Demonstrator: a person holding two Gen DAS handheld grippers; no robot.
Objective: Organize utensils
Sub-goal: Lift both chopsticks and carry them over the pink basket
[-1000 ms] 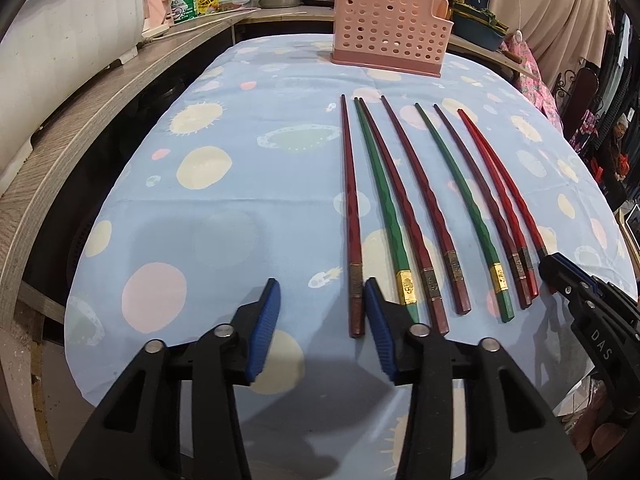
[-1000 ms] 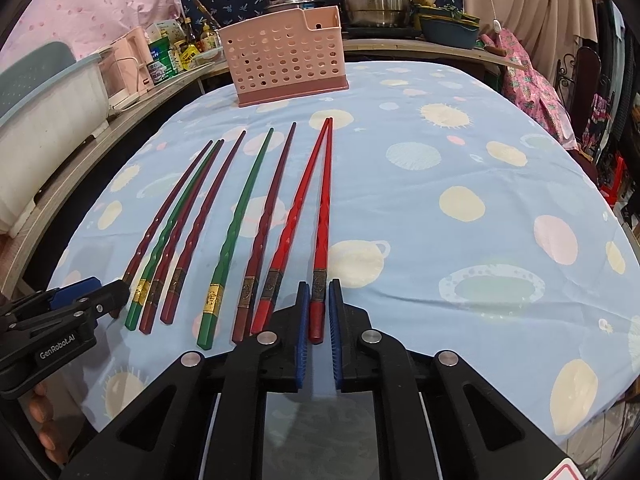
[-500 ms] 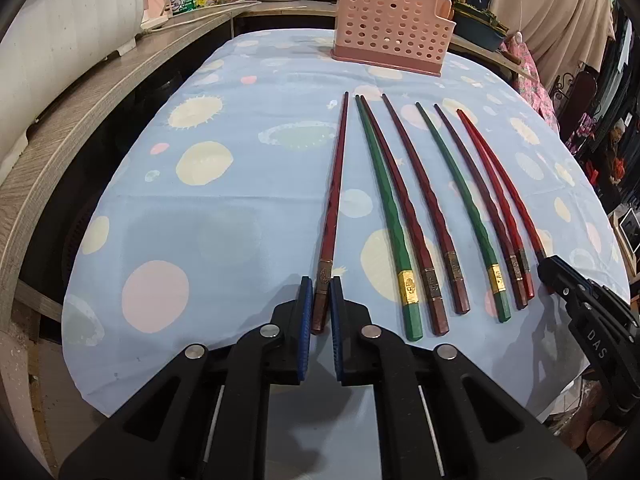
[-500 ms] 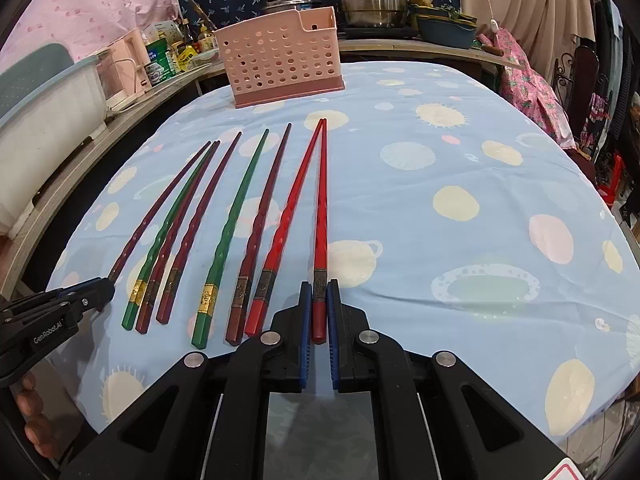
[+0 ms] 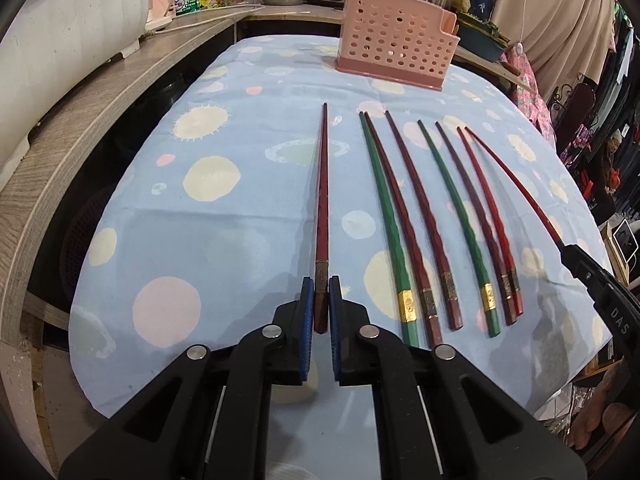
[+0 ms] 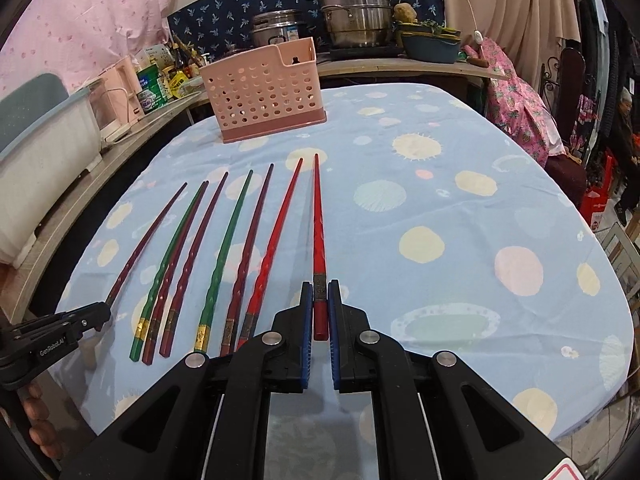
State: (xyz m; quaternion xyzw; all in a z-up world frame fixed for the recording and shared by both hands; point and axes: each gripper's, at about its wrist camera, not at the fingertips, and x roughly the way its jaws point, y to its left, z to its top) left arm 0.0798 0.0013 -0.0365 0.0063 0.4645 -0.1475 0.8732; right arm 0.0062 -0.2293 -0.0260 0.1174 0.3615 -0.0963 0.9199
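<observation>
Several long chopsticks, dark red, green and bright red, lie side by side on a blue spotted tablecloth (image 5: 224,224). My left gripper (image 5: 321,300) is shut on the thick end of the leftmost dark red chopstick (image 5: 322,200), which points toward a pink perforated utensil holder (image 5: 394,50). My right gripper (image 6: 320,304) is shut on the rightmost bright red chopstick (image 6: 319,224), its tip raised off the cloth. In the left wrist view that gripper (image 5: 568,250) appears at the right edge. The utensil holder (image 6: 266,94) stands upright at the table's far end.
A wooden counter (image 5: 80,120) runs along the left with a white bin, bottles and pots. Steel pots (image 6: 356,10) and a blue bowl (image 6: 430,46) sit behind the holder. A person's fingers (image 6: 38,420) hold the left gripper at the lower left.
My left gripper closed on the leftmost dark red chopstick and swung it away from the green one. My right gripper lifted the bright red chopstick slightly.
</observation>
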